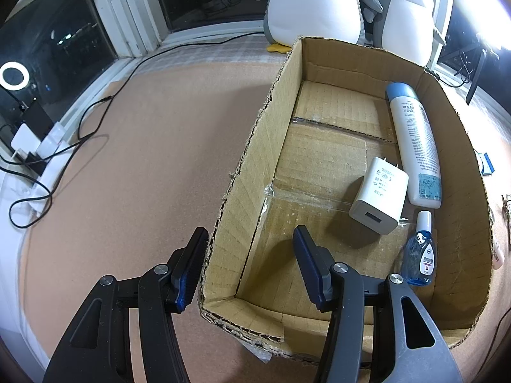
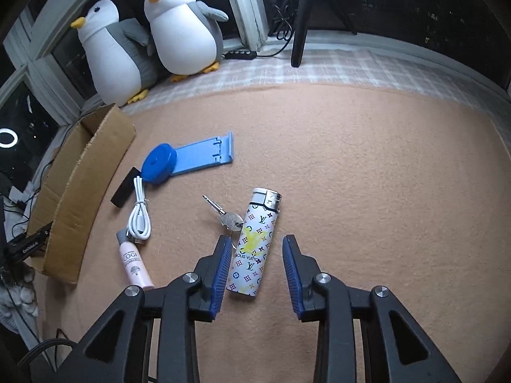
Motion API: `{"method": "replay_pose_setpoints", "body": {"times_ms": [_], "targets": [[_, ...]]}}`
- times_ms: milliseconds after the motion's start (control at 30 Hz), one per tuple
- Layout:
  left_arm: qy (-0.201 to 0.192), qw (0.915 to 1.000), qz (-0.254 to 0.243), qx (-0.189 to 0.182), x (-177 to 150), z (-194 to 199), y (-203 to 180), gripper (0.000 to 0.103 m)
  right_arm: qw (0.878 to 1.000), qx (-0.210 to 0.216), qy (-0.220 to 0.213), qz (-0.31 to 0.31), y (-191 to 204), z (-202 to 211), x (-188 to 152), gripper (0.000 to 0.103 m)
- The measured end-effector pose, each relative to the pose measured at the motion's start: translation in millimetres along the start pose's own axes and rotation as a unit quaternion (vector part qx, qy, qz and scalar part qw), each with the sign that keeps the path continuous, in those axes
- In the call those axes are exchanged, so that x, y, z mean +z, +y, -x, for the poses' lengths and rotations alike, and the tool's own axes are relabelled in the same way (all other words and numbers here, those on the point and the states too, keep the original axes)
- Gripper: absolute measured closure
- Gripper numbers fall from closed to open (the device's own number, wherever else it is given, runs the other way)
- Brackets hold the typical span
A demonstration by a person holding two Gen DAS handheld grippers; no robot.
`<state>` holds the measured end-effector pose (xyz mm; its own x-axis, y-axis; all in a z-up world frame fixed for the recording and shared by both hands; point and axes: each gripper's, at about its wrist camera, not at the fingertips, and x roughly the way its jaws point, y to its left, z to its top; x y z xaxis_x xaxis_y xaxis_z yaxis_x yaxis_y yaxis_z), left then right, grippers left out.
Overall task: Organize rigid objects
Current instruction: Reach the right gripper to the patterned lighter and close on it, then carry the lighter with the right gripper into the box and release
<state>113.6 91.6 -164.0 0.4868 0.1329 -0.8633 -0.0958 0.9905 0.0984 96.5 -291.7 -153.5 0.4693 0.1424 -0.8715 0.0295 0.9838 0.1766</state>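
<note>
An open cardboard box (image 1: pixel 255 134) holds a white charger block (image 1: pixel 380 198), a tall white lotion bottle (image 1: pixel 415 146) and a small blue dropper bottle (image 1: pixel 420 255). My left gripper (image 1: pixel 249 233) is open and straddles the box's left wall near its front corner, one finger outside and one inside. On the pink blanket lies a white patterned lighter (image 2: pixel 255 242). My right gripper (image 2: pixel 256 239) is open around it; the left pad is close beside it and the right pad stands clear. A key (image 2: pixel 225 215) lies by the lighter's top.
Left of the lighter lie a coiled white cable (image 2: pixel 139 217), a pink tube (image 2: pixel 134 265), a black bar (image 2: pixel 125 186), a blue round case (image 2: pixel 158 164) and a blue phone stand (image 2: pixel 204 154). The box (image 2: pixel 83 172) is far left. Plush penguins (image 2: pixel 185 28) and a tripod (image 2: pixel 300 32) stand by the window.
</note>
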Motion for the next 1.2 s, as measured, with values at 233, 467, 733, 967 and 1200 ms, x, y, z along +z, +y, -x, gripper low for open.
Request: {"method": "replay_pose_setpoints", "body": {"times_ms": [233,467,733,967,1200], "targets": [[0.0,1.0,0.002,-0.001,0,0,0,0.049,0.998,-0.041,0.008,0.049,18,-11,-2,0.073],[0.0,1.0,0.002,-0.001,0,0,0,0.049,0.998,-0.053,0.016,0.043,2,-12,-2,0.073],[0.0,1.0,0.002,-0.001,0,0,0,0.049,0.997,-0.06,0.017,0.033,-14,-11,-2,0.073],[0.0,1.0,0.003,-0.002,0,1,0,0.049,0.996,-0.068,0.015,0.06,-1,-18,4,0.082],[0.0,1.0,0.004,-0.003,-1,1,1,0.049,0.997,-0.06,0.013,0.046,-5,-15,3,0.082]]}}
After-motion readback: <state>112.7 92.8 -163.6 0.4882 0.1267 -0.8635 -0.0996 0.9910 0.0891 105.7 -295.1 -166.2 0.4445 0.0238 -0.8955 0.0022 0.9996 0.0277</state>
